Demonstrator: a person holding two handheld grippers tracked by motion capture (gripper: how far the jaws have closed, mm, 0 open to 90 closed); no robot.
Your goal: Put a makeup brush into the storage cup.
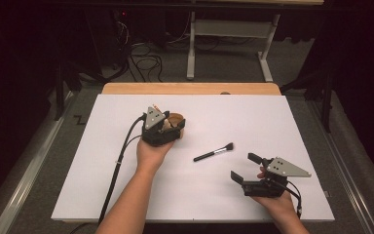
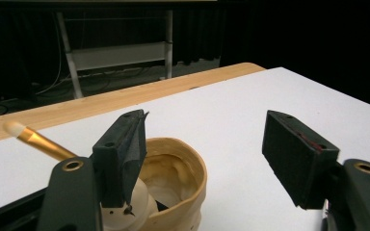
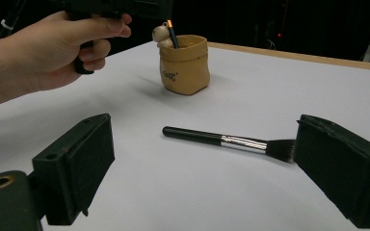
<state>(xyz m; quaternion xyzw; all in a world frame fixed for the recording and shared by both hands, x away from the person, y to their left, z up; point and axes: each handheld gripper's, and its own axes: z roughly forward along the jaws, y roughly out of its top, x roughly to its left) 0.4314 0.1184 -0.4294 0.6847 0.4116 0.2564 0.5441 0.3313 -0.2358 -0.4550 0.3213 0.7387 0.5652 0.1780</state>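
Observation:
A tan pot (image 1: 176, 118) stands on the white board left of centre. In it lean a gold-handled brush (image 2: 41, 143) with a pale tip and a pale rounded piece (image 3: 162, 34). My left gripper (image 1: 171, 125) hovers right over the pot (image 2: 185, 175) and is open: one jaw hangs above the pot's mouth, the other outside its wall, and nothing is pressed. A black makeup brush (image 1: 214, 152) with a silver ferrule lies flat mid-board. My right gripper (image 1: 244, 166) rests low at the front right, open, with the brush (image 3: 221, 139) just beyond its jaws.
The white board (image 1: 282, 122) covers a wooden table whose far edge (image 1: 190, 88) shows behind it. A grey frame (image 1: 226, 46) and loose cables (image 1: 146, 61) stand on the floor beyond. The left gripper's cable (image 1: 119, 161) trails back over the board's left half.

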